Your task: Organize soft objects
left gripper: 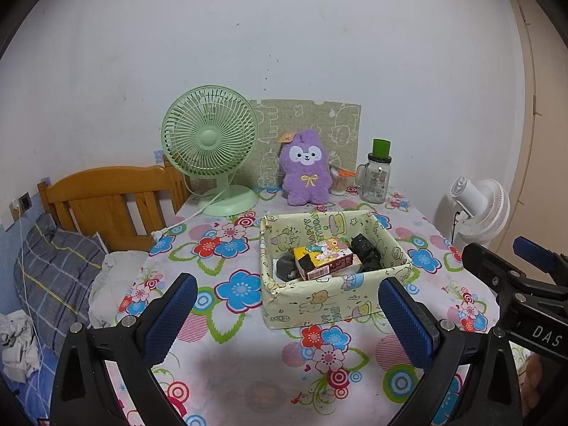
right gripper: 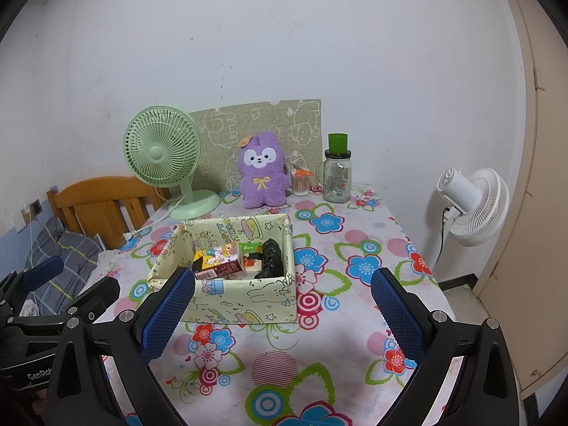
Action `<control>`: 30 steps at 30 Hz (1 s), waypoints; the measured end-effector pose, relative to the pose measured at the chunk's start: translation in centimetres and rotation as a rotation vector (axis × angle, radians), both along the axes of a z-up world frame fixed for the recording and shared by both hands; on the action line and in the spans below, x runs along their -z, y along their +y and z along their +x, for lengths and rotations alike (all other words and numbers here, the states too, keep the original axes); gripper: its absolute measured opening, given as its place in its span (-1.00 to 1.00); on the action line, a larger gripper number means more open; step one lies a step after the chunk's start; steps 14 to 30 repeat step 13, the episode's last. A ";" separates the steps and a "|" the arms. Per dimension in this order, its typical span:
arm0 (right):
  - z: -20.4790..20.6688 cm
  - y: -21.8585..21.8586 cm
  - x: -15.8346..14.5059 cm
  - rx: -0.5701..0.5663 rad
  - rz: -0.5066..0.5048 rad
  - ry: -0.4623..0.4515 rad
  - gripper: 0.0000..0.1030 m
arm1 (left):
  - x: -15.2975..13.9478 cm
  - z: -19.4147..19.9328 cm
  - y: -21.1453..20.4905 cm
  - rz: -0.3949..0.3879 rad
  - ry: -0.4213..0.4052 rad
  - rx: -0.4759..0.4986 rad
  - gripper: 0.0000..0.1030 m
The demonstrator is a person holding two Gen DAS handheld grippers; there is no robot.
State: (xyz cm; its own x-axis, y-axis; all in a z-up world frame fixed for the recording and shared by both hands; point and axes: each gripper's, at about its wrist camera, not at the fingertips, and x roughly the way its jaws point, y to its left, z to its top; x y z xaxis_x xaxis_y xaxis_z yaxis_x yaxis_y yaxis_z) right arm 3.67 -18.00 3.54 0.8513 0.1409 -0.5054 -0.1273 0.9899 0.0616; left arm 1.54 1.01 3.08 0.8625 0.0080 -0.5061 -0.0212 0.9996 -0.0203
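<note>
Both grippers hover low over the near end of the flowered tablecloth, nothing between the fingers. Left gripper spread wide, blue pads bare; right gripper likewise released, pads apart.

Purple plush bunny sits upright straight ahead of both grippers, well beyond them at the far edge of the table, back against a beige cartoon-print panel. Fuzzy lilac pile, white face patch with dark eyes and pink cheeks, short ears, yellow embroidered bow on the chest, small tan hang tag by one ear. Feet on the cloth.

Between the grippers and the bunny: a pale yellow cartoon-print box, open top, just ahead of the left gripper and ahead-left of the right one. Inside it a small colourful carton, a black crinkled bundle to its right, and a dark grey lump to its left.

Green desk fan ahead-left of the bunny. Glass mug jar with green lid ahead-right, a cup of cotton swabs touching or just beside the bunny's side. White floor fan far right, off the table.
</note>
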 end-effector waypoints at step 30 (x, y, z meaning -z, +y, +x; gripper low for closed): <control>0.0 0.0 0.0 0.002 -0.001 0.000 0.95 | 0.2 -0.1 -0.2 -0.001 -0.002 0.001 0.99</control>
